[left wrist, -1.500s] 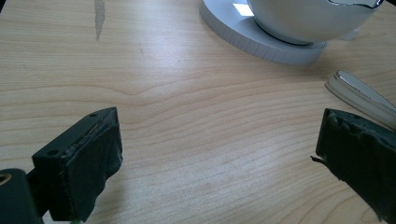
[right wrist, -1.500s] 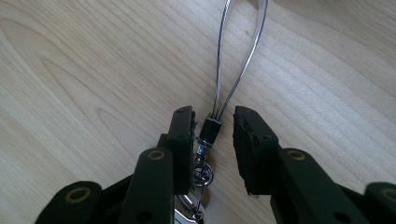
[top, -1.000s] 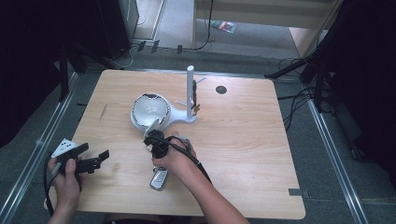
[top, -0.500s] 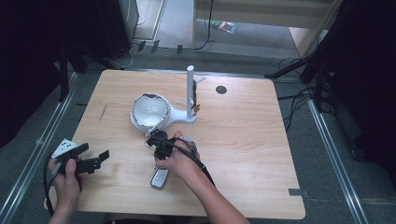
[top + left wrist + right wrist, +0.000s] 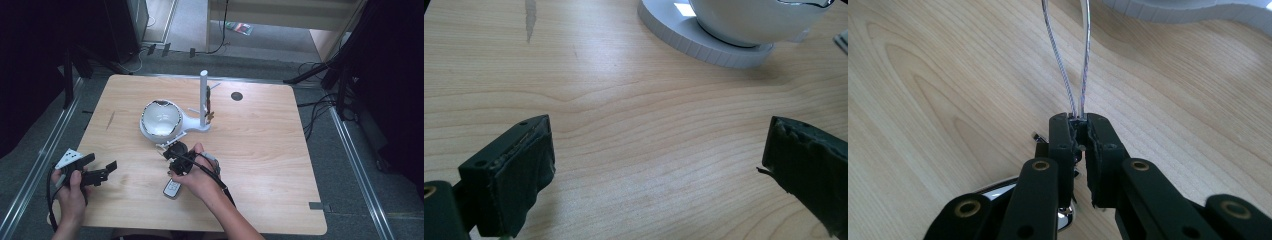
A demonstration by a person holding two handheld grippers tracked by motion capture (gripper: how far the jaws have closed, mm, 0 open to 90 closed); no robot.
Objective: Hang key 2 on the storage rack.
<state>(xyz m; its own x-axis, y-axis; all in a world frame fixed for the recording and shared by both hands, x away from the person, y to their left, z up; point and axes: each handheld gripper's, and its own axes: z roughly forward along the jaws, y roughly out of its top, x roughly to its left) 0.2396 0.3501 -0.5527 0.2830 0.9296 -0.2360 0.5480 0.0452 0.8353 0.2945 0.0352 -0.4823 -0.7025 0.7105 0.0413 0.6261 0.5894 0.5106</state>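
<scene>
**Right gripper clamped on a wire loop near the white stand**

Right gripper (image 5: 1078,125) has its jaws closed on the base of a thin wire loop (image 5: 1074,60), whose top is cut off by the frame edge. A key fob (image 5: 172,188) lies on the table (image 5: 270,165) beside the hand; whether the loop joins it is hidden. Left gripper (image 5: 659,165) rests wide apart, holding nothing, well clear of the white bowl (image 5: 161,119) on its stand (image 5: 203,100). Small items hanging on the post are too small to identify.
</scene>
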